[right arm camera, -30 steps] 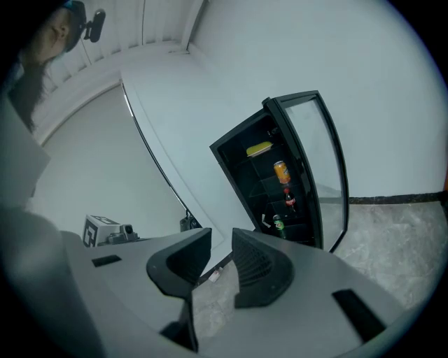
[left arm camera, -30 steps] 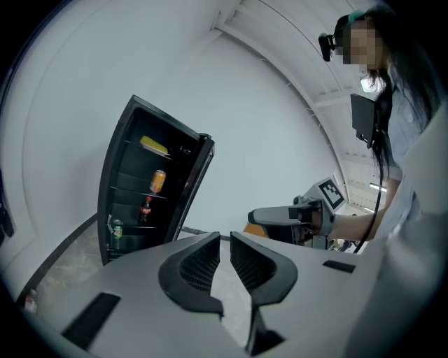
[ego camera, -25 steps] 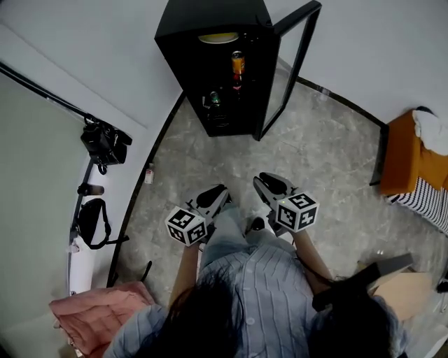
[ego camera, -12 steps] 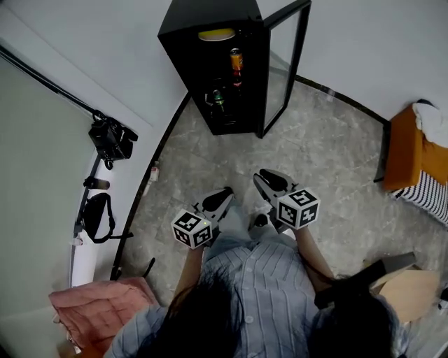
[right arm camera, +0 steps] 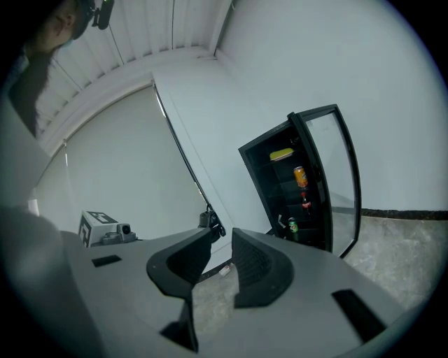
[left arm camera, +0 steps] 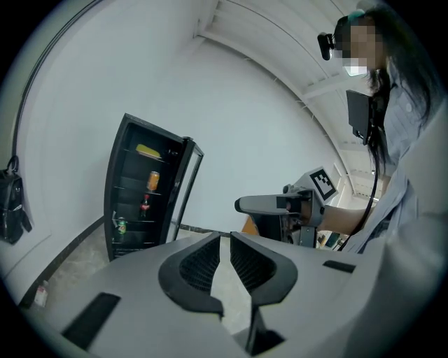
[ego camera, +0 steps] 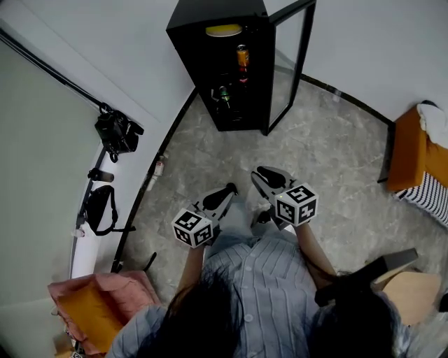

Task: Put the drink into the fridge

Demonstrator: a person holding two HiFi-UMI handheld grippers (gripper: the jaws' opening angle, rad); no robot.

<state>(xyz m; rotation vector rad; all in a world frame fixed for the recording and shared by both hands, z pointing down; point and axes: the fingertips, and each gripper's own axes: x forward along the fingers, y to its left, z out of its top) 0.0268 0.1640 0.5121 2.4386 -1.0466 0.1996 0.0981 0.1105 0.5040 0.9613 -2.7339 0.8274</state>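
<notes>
Head view: the left gripper and the right gripper were held over the stone floor, well apart from the black fridge, whose glass door stood open. An orange can stood on an upper shelf inside.

Left gripper view: the jaws were together, with nothing between them.

Right gripper view: the jaws were together and empty.

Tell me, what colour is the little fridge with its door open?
Black. The fridge shows best in the head view.
</notes>
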